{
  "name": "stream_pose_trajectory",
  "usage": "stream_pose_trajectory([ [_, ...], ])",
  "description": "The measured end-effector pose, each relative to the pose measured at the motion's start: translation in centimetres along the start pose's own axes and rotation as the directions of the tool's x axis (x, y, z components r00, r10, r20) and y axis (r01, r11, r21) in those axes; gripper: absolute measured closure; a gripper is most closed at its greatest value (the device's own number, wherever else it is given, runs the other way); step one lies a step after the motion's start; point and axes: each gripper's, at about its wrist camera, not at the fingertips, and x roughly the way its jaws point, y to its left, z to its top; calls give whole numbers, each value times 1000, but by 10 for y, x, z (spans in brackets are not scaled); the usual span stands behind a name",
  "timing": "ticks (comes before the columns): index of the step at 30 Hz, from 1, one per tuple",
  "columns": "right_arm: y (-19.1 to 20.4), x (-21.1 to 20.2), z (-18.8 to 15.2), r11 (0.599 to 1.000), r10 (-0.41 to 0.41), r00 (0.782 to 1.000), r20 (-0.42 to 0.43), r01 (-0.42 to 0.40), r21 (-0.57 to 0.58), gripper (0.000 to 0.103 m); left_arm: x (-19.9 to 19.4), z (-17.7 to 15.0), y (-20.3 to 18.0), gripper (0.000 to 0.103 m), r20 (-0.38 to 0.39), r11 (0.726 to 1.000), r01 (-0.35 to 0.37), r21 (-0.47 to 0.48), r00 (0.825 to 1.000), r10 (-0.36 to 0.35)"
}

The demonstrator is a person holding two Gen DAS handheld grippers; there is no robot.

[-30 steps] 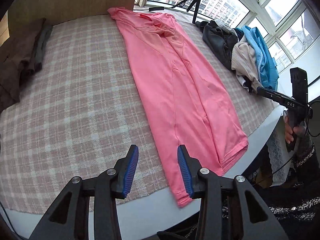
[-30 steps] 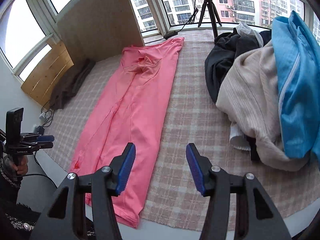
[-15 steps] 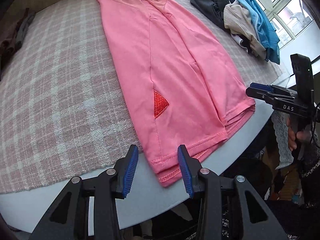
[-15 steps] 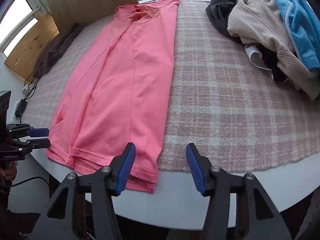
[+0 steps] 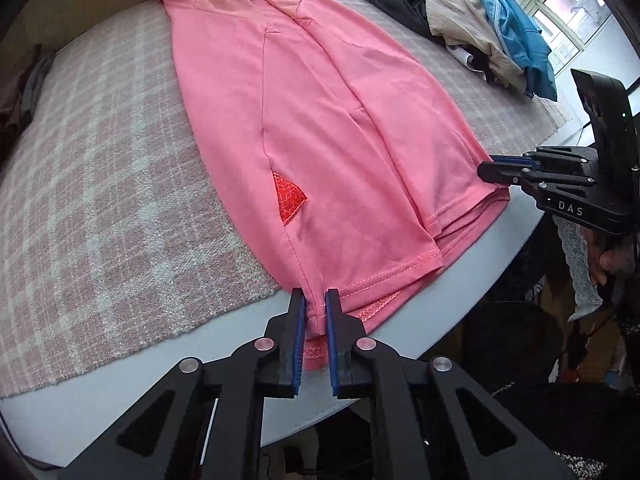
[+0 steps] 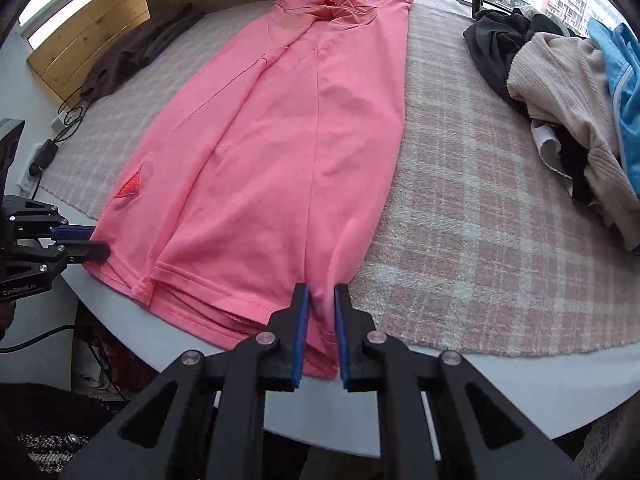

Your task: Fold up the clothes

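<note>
- The pink shirt (image 5: 320, 128) lies lengthwise on a plaid cloth (image 5: 100, 184) that covers the surface (image 5: 460, 304). Its sides are already folded inward, and its hem hangs slightly over the near edge.
- The left gripper (image 5: 316, 308) closes on the left hem corner. Its blue pads (image 5: 299, 344) pinch the stitched edge, with fabric visible between them.
- The right gripper (image 6: 321, 304) closes on the right hem corner. A bunched fold of pink fabric is clamped between its pads (image 6: 301, 340).
- The right wrist view shows the left gripper at the opposite hem corner; the left wrist view shows the right gripper likewise. The two grips are well apart, one at each end of the hem.
- Step in hand, as judged: secure both hem corners before carrying the hem toward the collar.
- Confirm that each pinch takes all stacked layers. The hem shows several layers, and a missed lower layer would trail behind.
- Lift both corners together and keep the hem taut and level between them, so the fold line runs straight across.
- Keep the carried hem clear of the pile of clothes (image 6: 568, 80) at the right, which lies well apart from the shirt.
- The red triangular patch (image 5: 290, 200) lies near the left grip and marks that side.
</note>
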Motion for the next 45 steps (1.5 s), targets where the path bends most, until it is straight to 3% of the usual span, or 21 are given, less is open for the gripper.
stream_pose_trajectory([
  [4, -25, -1, 2, 971, 189, 982, 6, -188, 149, 98, -9, 3, 14, 99, 10, 988, 130, -86, 992, -129],
  [9, -63, -17, 11, 826, 420, 896, 143, -443, 347, 99, -40, 19, 32, 99, 78, 949, 272, -156, 962, -263],
  [11, -72, -28, 23, 780, 470, 859, 203, -511, 360, 99, -54, 37, 39, 99, 122, 943, 292, -162, 954, -275],
  [13, -77, -36, 45, 762, 493, 837, 239, -547, 346, 99, -63, 58, 48, 99, 160, 943, 293, -159, 950, -268],
  [15, -84, -37, 73, 762, 498, 827, 260, -560, 324, 99, -68, 86, 56, 99, 192, 952, 268, -145, 952, -239],
  [18, -93, -34, 122, 784, 482, 832, 275, -549, 289, 99, -60, 136, 73, 99, 219, 968, 209, -141, 960, -175],
  [19, -97, -30, 137, 799, 465, 843, 271, -531, 282, 99, -56, 149, 80, 99, 220, 966, 204, -158, 961, -167],
  [20, -100, -25, 150, 816, 444, 858, 260, -507, 278, 99, -52, 160, 85, 99, 216, 963, 213, -164, 960, -175],
  [22, -98, -12, 172, 881, 380, 911, 160, -409, 239, 96, -47, 170, 89, 99, 203, 967, 195, -162, 966, -161],
  [24, -84, -9, 168, 945, 299, 953, 35, -301, 124, 93, -46, 165, 90, 99, 187, 971, 196, -136, 968, -170],
  [25, -78, -9, 154, 963, 265, 964, 4, -264, 58, 86, -43, 161, 90, 99, 170, 974, 182, -134, 973, -158],
  [27, -63, -5, 125, 968, 249, 968, -38, -248, 28, 73, -38, 154, 92, 99, 149, 975, 173, -140, 977, -152],
  [30, -55, 7, 81, 950, 289, 954, -76, -277, 142, 73, -32, 143, 96, 99, 118, 976, 160, -149, 983, -143],
  [34, -43, 15, 45, 923, 307, 950, -49, -285, 260, 72, -31, 135, 97, 99, 110, 977, 164, -135, 983, -150],
  [38, -22, 25, 32, 908, 321, 947, -23, -300, 293, 72, -28, 134, 96, 99, 94, 981, 165, -106, 983, -155],
  [41, -5, 22, 29, 919, 286, 958, 26, -282, 276, 68, -28, 132, 91, 99, 85, 984, 163, -65, 984, -157],
  [45, 9, 20, 26, 942, 259, 963, 79, -270, 198, 72, -29, 127, 88, 99, 84, 986, 165, -36, 983, -162],
])
